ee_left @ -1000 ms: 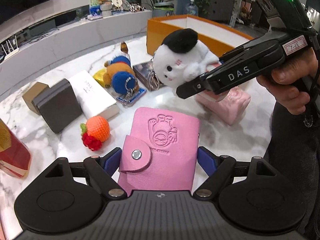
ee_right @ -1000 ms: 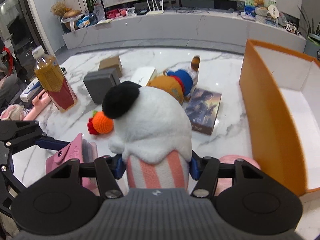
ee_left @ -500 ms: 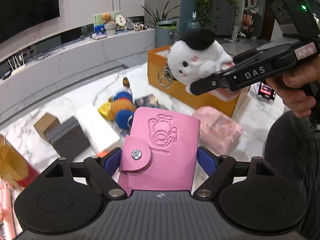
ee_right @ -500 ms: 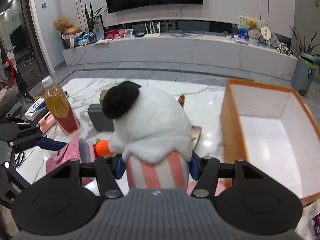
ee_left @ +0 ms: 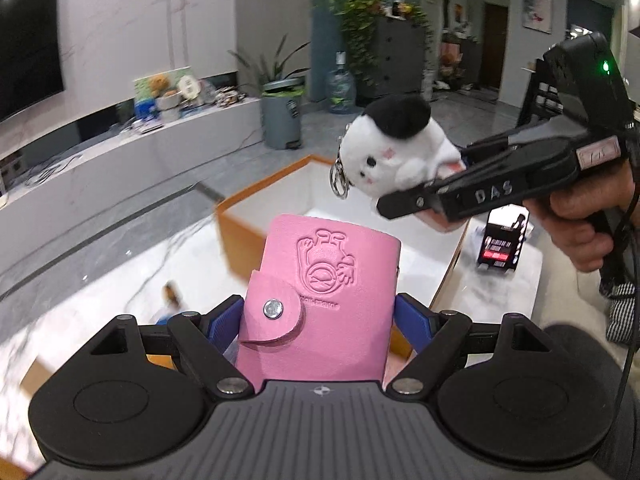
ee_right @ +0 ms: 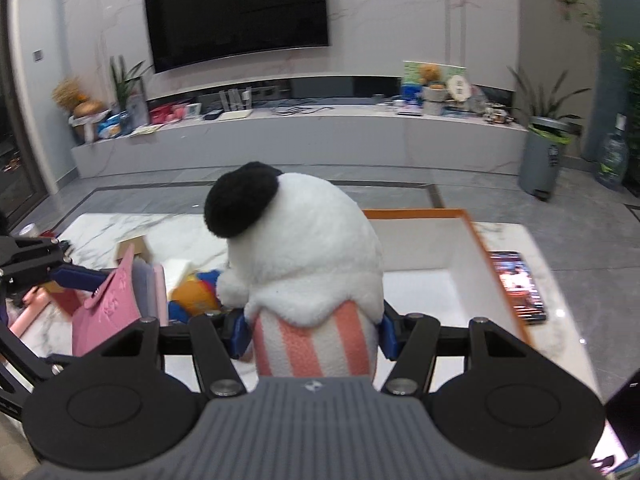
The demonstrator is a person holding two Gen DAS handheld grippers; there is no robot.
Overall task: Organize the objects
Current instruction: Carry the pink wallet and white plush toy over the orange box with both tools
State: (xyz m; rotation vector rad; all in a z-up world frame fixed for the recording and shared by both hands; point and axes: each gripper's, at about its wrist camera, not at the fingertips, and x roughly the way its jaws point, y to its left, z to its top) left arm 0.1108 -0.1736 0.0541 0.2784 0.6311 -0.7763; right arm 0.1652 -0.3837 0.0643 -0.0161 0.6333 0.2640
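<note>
Pink leather: the card wallet (ee_left: 320, 300) fills the near foreground of the left wrist view, snap flap shut, embossed face up.
Left tool (ee_left: 320, 320): its blue pads press both edges of the card wallet, so it is clamped on it, held clear of the bench.
Right tool (ee_right: 312, 332): closed on the striped base of the plush keychain (ee_right: 300, 256); pads squeeze the pink-and-white fabric on both sides.
Plush keychain detail: white body, black cap, metal ring hanging at the face in the left wrist view; it is in the air just above the near rim of the box.
Hand (ee_left: 584, 220): wraps the right tool's handle at the right edge of the left wrist view.
Bench (ee_right: 552, 340): white marble; a blue and orange stuffed toy (ee_right: 196, 292) and a phone (ee_right: 518, 288) with a lit screen lie on it, the phone just beside the box's right wall.
Orange box (ee_right: 476, 236): open-topped, white inside, appears empty where visible; it sits just beyond both held items.
Step in hand: carrying two items at once toward the box, judging by how both hang in front of it.
Next move: bring each tool over the white interior, lower it, then let the pads part; the plush looks closer to the opening.
Risk: the two tools are near each other, so releasing one at a time seems wiser.
Far: media shelf and dark television on the wall.
</note>
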